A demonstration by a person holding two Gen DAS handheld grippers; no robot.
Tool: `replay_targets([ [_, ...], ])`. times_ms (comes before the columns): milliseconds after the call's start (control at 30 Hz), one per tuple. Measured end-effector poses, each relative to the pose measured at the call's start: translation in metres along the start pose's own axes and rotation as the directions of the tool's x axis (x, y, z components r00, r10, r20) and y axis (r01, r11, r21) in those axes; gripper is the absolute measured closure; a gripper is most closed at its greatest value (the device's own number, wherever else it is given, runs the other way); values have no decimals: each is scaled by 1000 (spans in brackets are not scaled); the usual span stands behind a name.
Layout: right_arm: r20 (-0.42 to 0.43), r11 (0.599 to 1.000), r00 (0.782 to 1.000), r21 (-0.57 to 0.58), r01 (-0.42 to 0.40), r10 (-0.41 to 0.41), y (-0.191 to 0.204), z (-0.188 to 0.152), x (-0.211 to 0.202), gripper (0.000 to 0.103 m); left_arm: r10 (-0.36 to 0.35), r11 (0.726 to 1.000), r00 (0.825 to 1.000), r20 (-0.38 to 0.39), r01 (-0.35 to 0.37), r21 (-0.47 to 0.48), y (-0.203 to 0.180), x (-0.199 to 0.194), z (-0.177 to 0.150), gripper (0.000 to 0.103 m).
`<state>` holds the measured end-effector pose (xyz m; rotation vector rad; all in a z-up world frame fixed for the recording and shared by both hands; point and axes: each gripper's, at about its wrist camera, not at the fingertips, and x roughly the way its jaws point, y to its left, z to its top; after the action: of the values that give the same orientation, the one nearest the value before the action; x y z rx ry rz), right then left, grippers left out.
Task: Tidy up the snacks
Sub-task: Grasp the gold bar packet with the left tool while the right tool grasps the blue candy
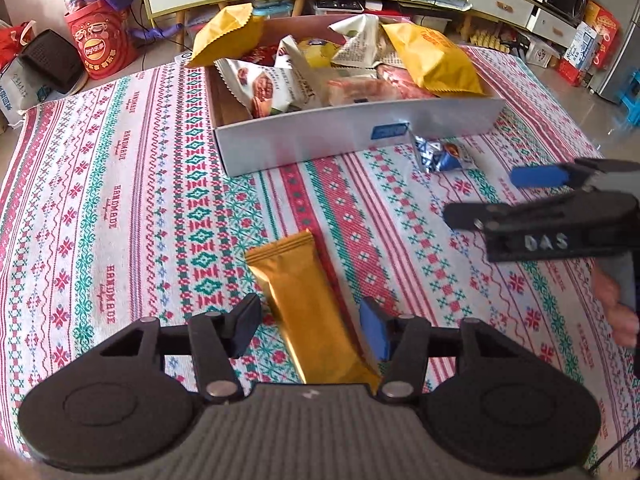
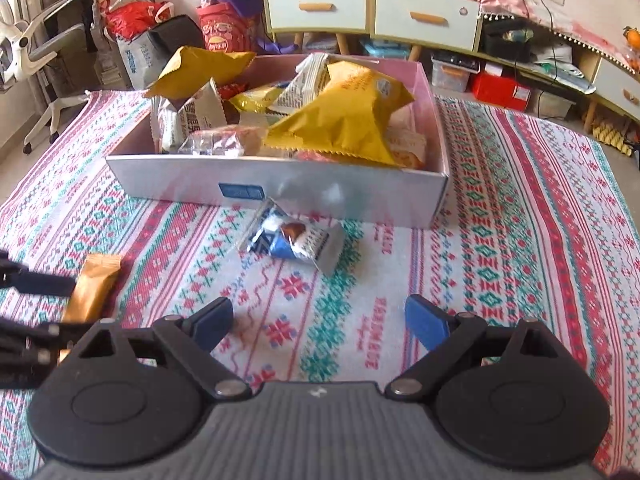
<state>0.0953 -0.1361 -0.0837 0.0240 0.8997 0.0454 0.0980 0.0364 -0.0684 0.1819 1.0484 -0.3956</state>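
Gold bar [image 1: 308, 312] lies on cloth between left tongs [image 1: 312, 326] — jaws narrowed, grip not confirmed; long axis points toward box [image 1: 352, 136]. Right tongs [image 2: 320, 326] wide, empty — blue packet [image 2: 294, 240] ahead, beside box.

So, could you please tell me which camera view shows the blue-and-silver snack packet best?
The right wrist view: the blue-and-silver snack packet lies whole and central on the cloth before the box. The left wrist view shows it smaller, off to the right.
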Motion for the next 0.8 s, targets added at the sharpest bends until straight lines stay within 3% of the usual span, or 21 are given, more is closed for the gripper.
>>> replay_targets([
  [333, 60, 1000, 998, 16, 20, -21, 7, 8, 8, 22, 16, 999, 1000, 14, -15, -28, -3, 2, -2, 43],
  [567, 79, 999, 996, 30, 31, -33, 10, 13, 13, 25, 22, 999, 999, 29, -21, -49, -4, -1, -3, 53],
  [667, 85, 999, 996, 34, 31, -34, 11, 14, 13, 31, 20, 998, 999, 33, -18, -60, -4, -1, -3, 60],
  [800, 99, 999, 995, 16, 31, -32, 12, 13, 11, 51, 15, 997, 999, 35, -12, -78, -1, -1, -2, 64],
])
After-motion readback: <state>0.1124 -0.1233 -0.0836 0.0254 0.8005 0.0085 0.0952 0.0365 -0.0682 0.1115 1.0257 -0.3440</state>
